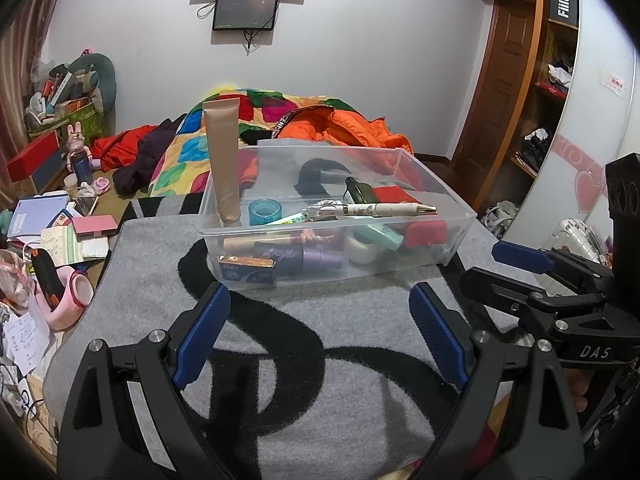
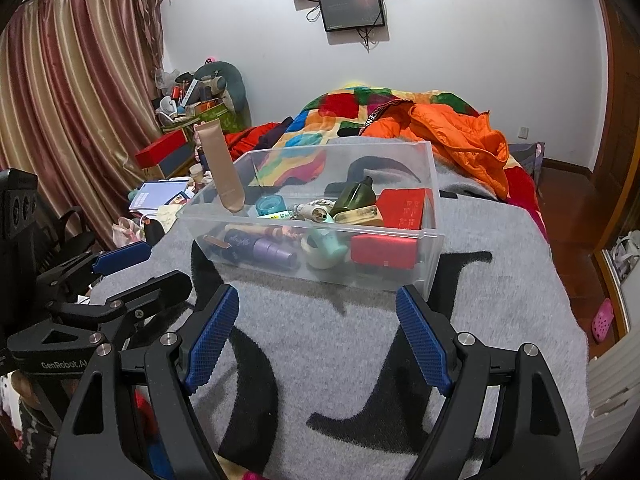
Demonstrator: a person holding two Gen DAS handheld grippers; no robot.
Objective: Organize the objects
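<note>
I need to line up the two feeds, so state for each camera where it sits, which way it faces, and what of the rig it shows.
Left wrist: sits behind the open left gripper, faces over the grey blanket to the clear bin; the right gripper shows at its right edge.
Right wrist: sits behind the open right gripper, faces the same bin from further right; the left gripper shows at its left edge.
Shared: bin, tan tube standing in it, blanket, orange jacket, wall screens.
</note>
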